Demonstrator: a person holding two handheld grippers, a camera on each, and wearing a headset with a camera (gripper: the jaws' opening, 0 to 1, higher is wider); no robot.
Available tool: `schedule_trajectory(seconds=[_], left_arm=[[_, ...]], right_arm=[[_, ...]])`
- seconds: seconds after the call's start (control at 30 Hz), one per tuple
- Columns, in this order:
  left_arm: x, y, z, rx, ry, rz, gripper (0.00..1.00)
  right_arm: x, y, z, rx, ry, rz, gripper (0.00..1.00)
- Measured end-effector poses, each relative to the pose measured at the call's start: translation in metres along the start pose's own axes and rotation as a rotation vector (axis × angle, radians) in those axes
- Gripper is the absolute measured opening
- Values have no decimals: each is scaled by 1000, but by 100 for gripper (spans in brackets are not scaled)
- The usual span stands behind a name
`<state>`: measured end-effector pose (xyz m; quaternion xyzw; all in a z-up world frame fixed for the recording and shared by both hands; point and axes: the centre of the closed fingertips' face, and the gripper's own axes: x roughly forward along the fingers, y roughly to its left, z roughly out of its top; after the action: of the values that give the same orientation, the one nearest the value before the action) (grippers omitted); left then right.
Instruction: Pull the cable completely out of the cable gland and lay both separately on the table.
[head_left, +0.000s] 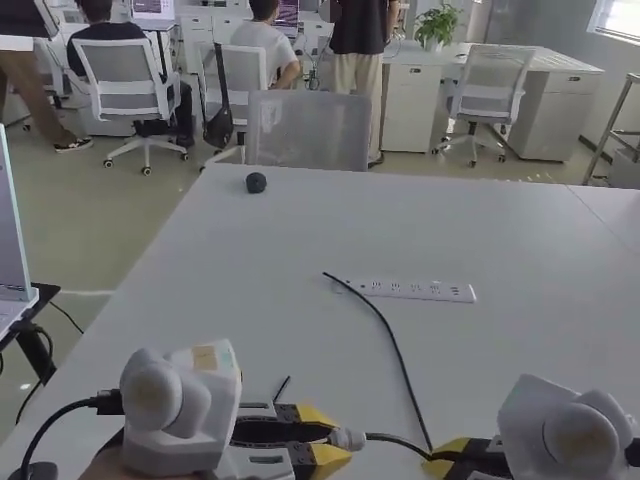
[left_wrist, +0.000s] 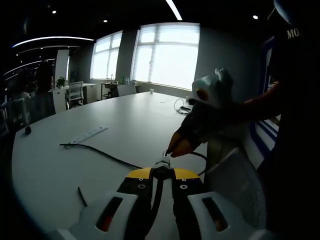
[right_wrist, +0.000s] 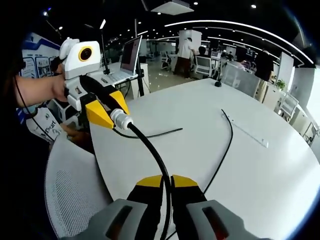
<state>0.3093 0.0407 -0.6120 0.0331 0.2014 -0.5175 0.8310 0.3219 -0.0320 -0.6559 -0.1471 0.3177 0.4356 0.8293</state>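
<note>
The white cable gland (head_left: 347, 438) is clamped in my left gripper (head_left: 335, 445), low at the table's near edge. The black cable (head_left: 395, 345) leaves the gland, passes through my right gripper (head_left: 440, 462), which is shut on it, and trails away toward the power strip. In the left gripper view the gland (left_wrist: 162, 163) sits at the yellow tips of my left gripper (left_wrist: 162, 172), with the right gripper (left_wrist: 172, 150) just beyond. The right gripper view shows my right gripper (right_wrist: 167, 179) pinching the cable (right_wrist: 150, 150), a short span from the gland (right_wrist: 120, 119) and the left gripper (right_wrist: 107, 117).
A white power strip (head_left: 415, 290) lies mid-table beside the cable's far end. A small dark round object (head_left: 256, 182) rests near the far edge. A short thin black strand (head_left: 282, 388) lies by the left gripper. Chairs and people stand beyond the table.
</note>
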Motion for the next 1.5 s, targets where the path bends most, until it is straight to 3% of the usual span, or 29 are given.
schedule_trajectory(seconds=[0.07, 0.1, 0.2, 0.27, 0.4, 0.53, 0.7, 0.93, 1.03, 1.23, 1.5], left_arm=[[0, -2, 0, -8, -5, -11, 15], [1, -2, 0, -7, -2, -11, 15], [2, -1, -2, -6, 5, -8, 15], [2, -1, -2, -10, 4, -11, 15], [4, -3, -2, -6, 11, -19, 15], [4, -3, -2, -4, 13, -21, 15], [4, -4, -4, 0, 18, -22, 15], [4, -4, -2, -6, 9, -19, 15], [3, -3, 3, -19, -7, -21, 15], [5, -6, 1, -3, 9, -25, 15], [2, -5, 2, 4, -1, -17, 14]], right_arm=[[-1, 7, 6, 6, -22, 31, 13], [-2, 13, 14, 54, -56, 58, 18], [-6, 19, 27, -16, -79, 52, 24], [-3, 27, 30, -78, -58, 61, 23], [1, 41, 45, -240, -82, 57, 18], [6, 47, 53, -288, -80, 56, 13], [10, 44, 48, -362, -38, 41, 6], [9, 42, 47, -366, -29, 43, 0], [6, 41, 49, -321, -42, 26, 0], [8, 41, 44, -285, -31, 35, 0], [3, 28, 34, -215, -17, 14, 0]])
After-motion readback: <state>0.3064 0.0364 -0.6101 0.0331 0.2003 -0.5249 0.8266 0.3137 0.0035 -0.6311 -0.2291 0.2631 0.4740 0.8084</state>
